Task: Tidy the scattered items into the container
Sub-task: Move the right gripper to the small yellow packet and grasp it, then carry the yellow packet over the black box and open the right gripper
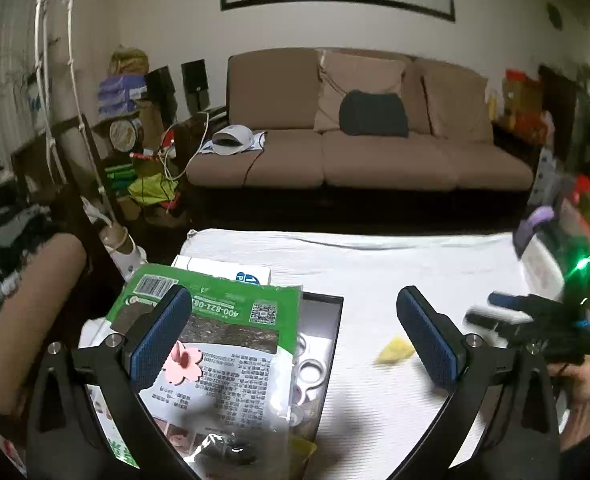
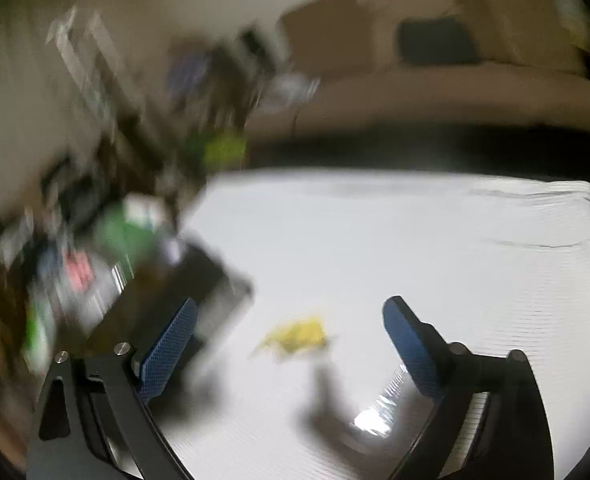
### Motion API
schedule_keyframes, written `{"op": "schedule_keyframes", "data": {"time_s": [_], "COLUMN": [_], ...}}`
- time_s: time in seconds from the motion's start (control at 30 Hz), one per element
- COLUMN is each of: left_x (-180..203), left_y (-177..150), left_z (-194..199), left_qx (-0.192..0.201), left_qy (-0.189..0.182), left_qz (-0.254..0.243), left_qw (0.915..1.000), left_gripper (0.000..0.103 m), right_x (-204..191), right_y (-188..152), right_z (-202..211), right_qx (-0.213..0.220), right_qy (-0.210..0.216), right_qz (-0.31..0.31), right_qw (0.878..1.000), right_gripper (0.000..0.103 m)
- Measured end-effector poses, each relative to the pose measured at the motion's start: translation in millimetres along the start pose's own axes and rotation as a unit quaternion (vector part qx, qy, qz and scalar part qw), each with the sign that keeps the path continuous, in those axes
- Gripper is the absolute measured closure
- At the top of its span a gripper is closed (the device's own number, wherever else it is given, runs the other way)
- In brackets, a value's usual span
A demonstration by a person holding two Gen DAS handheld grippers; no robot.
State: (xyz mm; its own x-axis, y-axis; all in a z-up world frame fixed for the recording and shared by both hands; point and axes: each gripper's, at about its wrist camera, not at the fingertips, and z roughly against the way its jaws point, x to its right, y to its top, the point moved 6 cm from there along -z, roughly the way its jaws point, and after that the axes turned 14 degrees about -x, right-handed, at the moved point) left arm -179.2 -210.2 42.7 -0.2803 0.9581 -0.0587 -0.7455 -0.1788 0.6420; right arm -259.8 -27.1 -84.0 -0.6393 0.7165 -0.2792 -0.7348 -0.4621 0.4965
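Glossy plastic packet [image 1: 215, 344], ribbed white cloth [image 1: 395, 264]

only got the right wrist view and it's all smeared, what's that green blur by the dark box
Observer: A green printed bag, lying over the black container.
Operator: anything else in the box
Observer: White scissors lie in it beside the bag.
Operator: is my left gripper holding the bag
Observer: No, the left gripper is open above it.
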Motion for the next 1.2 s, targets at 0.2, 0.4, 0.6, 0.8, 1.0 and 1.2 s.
{"op": "schedule_keyframes", "data": {"time_s": [0.2, 0.4, 0.6, 0.8, 1.0, 1.2], "left_x": [-41, -71, -85, -99, -99, -91], "left_y": [-3, -15, -22, -26, -27, -24], "left_z": [-12, -34, -38, -35, -35, -35], "left_qx": [-0.02, -0.054, -0.057, -0.052, -0.057, -0.056], "left_qy": [0.051, 0.059, 0.072, 0.072, 0.078, 0.078], "left_qz": [0.068, 0.1, 0.108, 0.132, 0.131, 0.117], "left_qw": [0.9962, 0.9918, 0.99, 0.9872, 0.9867, 0.9885], "left_gripper": [0.0, 0.0, 0.0, 0.0, 0.0, 0.0], "right_x": [-55, -3, 23, -31, -84, -80], "right_y": [-9, -5, 4, 36, 70, 63], "right_z": [-88, -125, -112, -32, -23, -58], "right_qx": [-0.071, -0.091, -0.073, 0.049, 0.078, 0.021], "right_qy": [-0.168, -0.23, -0.103, 0.12, 0.295, 0.318], "right_qz": [0.186, 0.088, -0.047, -0.059, -0.046, -0.089], "right_qw": [0.965, 0.965, 0.991, 0.99, 0.951, 0.944], "right_gripper": [0.008, 0.012, 0.073, 0.096, 0.09, 0.051]}}
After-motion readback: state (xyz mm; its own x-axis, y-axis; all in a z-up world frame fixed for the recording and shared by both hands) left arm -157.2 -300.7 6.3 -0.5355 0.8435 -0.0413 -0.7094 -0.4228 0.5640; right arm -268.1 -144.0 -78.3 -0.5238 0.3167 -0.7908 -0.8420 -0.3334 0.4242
